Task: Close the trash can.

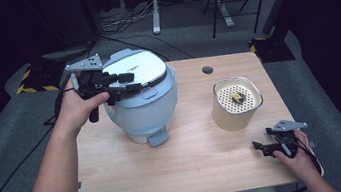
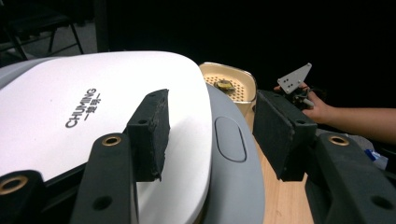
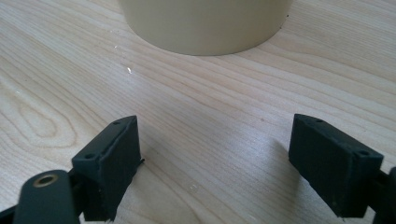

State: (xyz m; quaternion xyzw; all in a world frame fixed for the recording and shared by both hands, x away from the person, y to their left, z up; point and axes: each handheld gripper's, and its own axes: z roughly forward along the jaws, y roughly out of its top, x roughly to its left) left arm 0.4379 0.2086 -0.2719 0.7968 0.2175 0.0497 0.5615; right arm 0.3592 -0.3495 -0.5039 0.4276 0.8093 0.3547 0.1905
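My left gripper (image 1: 124, 85) hangs over the near left edge of the rice cooker (image 1: 142, 97), jaws apart, one pad above the white lid (image 2: 70, 107) and the other out past its rim, neither pressing on it. The cooker stands at the table's (image 1: 194, 168) left back, with the cream pot (image 1: 236, 103) well to its right, a small dark-and-yellow piece lying on the pot's perforated insert. My right gripper (image 1: 261, 147) rests low at the near right corner, jaws wide apart on bare wood, the pot's wall (image 3: 205, 23) just ahead.

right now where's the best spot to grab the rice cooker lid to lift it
Probably the lid front edge, by the oval latch button. Come from the front: the lid lies shut and smooth on top, and the left claw already straddles that rim, open.
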